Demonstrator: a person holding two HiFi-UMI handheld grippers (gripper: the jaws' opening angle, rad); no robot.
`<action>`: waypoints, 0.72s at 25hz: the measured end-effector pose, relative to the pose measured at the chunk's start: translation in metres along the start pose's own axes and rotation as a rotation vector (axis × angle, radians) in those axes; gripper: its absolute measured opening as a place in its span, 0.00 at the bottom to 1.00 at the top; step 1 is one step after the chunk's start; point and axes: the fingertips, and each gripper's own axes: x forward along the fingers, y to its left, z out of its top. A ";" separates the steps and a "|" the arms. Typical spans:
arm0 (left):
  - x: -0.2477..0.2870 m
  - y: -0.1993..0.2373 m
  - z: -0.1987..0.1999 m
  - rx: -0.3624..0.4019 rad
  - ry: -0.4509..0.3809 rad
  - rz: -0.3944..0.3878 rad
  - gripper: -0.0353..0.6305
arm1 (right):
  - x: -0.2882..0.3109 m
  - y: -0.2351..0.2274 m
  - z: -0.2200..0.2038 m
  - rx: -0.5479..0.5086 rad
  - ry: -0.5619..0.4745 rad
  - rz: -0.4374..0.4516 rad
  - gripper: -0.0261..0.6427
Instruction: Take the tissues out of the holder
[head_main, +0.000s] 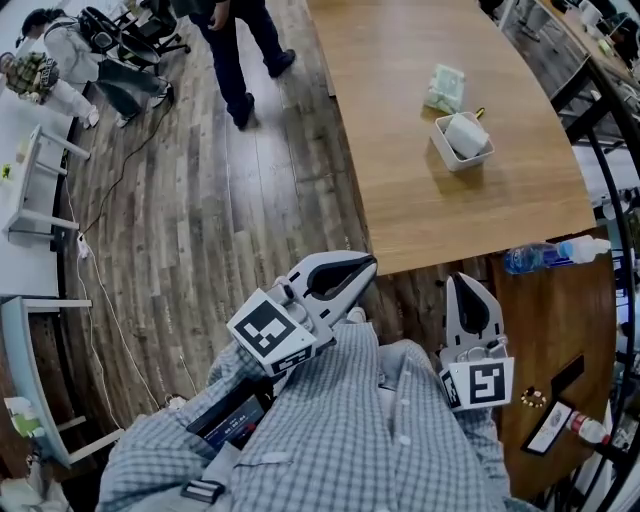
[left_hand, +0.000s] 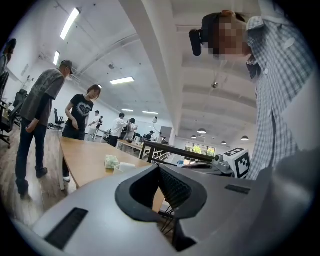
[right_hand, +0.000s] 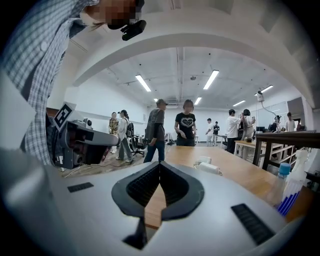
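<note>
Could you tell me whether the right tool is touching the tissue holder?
No, the right tool hangs short of the table edge, far from the holder.

Wooden table (head_main: 420, 200) with 1 white tissue holder (head_main: 442, 140) and 1 greenish packet (head_main: 445, 88) nearby

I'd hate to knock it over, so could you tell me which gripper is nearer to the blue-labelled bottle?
Right. The right gripper sits just left of the bottle in the head view; the left gripper is farther left, beyond it.
</note>
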 end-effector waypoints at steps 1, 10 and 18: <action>0.001 0.003 -0.001 0.000 0.001 -0.003 0.06 | 0.001 -0.001 -0.001 0.001 0.005 -0.007 0.06; 0.007 0.018 -0.003 -0.022 -0.001 -0.007 0.06 | 0.016 -0.011 0.001 -0.002 0.026 -0.016 0.06; 0.028 0.039 0.001 -0.026 -0.002 0.023 0.06 | 0.045 -0.032 0.007 -0.062 0.030 0.010 0.06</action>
